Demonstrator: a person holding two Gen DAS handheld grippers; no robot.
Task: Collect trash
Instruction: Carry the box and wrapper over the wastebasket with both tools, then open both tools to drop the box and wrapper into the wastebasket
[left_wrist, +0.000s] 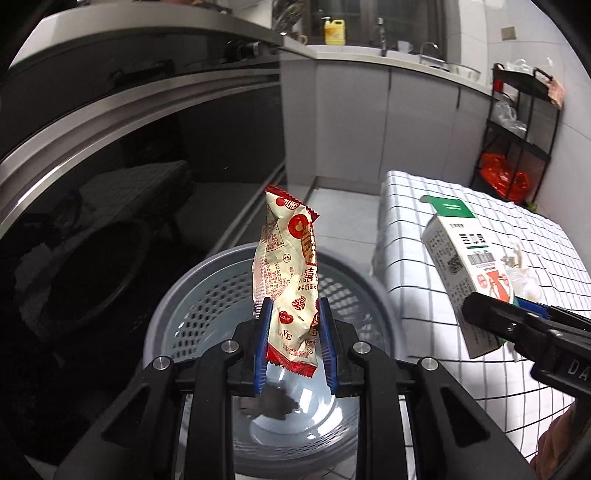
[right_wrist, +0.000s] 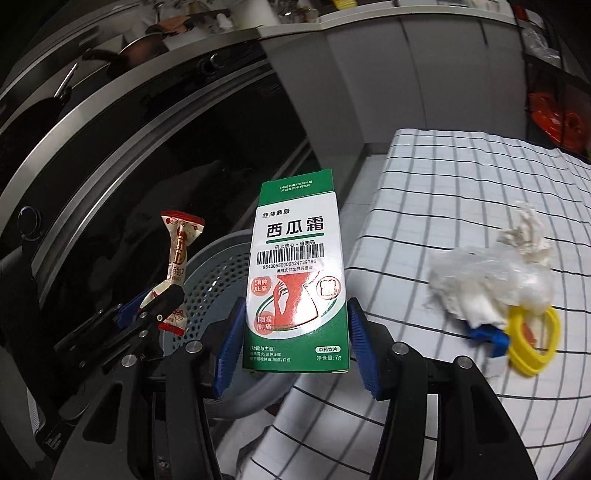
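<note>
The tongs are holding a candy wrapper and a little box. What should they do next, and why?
Probably open the left tongs and let the wrapper fall. It hangs right over the grey bin, so it should land inside. The box in the right tongs seems only at the bin's edge, so it should wait.

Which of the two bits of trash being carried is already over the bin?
The red-and-cream snack wrapper in the left gripper: it hangs above the grey bin. The green-and-white medicine box, held by the right gripper, is only at the bin's edge, by the checked cloth.
</note>
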